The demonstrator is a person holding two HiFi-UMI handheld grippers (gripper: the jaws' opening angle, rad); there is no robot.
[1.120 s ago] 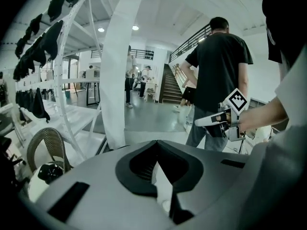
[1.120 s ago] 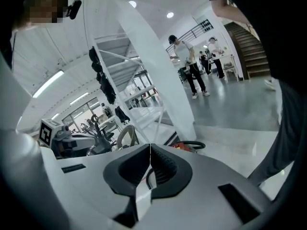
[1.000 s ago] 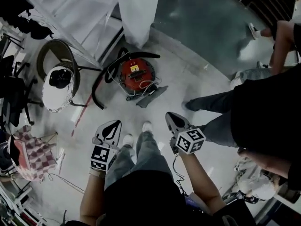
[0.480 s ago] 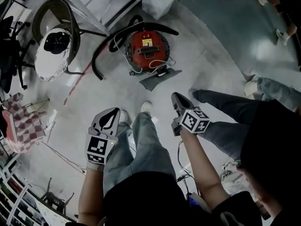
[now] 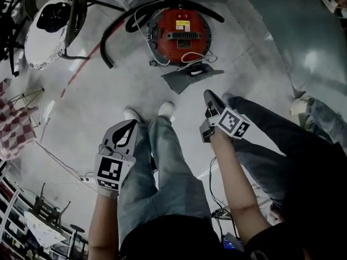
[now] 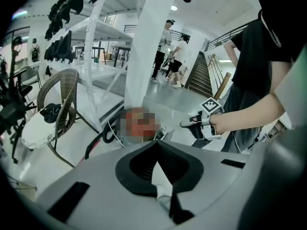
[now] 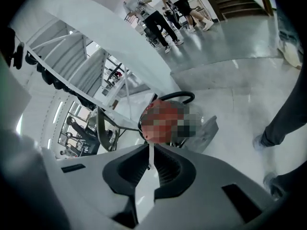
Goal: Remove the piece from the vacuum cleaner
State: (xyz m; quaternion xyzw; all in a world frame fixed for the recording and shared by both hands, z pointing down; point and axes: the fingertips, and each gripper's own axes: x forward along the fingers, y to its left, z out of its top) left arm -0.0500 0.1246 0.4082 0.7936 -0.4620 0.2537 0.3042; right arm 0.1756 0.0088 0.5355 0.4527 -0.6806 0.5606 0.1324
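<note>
A round red vacuum cleaner (image 5: 181, 34) stands on the pale floor, with a black hose (image 5: 116, 28) curving round its left side. A flat grey nozzle piece (image 5: 192, 76) lies against its near side. Both grippers hang above the floor, short of the vacuum and apart from it, pointing at it. My left gripper (image 5: 130, 124) is shut and empty, its tips meeting (image 6: 156, 142). My right gripper (image 5: 209, 95) shows a thin slit between its tips (image 7: 149, 150). Its jaws have just been opening, with nothing between them. A mosaic patch covers the vacuum (image 7: 165, 121) in both gripper views.
A wicker chair with a white cushion and black cap (image 5: 51, 23) stands left of the vacuum. A second person's legs (image 5: 282, 140) are close on the right. White shelving posts (image 6: 144, 56) rise behind the vacuum. A checked cloth (image 5: 13, 131) and thin cables lie at the left.
Both grippers have sunk toward the floor and rolled a little. The vacuum has come closer and shifted to the top of the head view. The other person's legs have moved nearer my right gripper.
</note>
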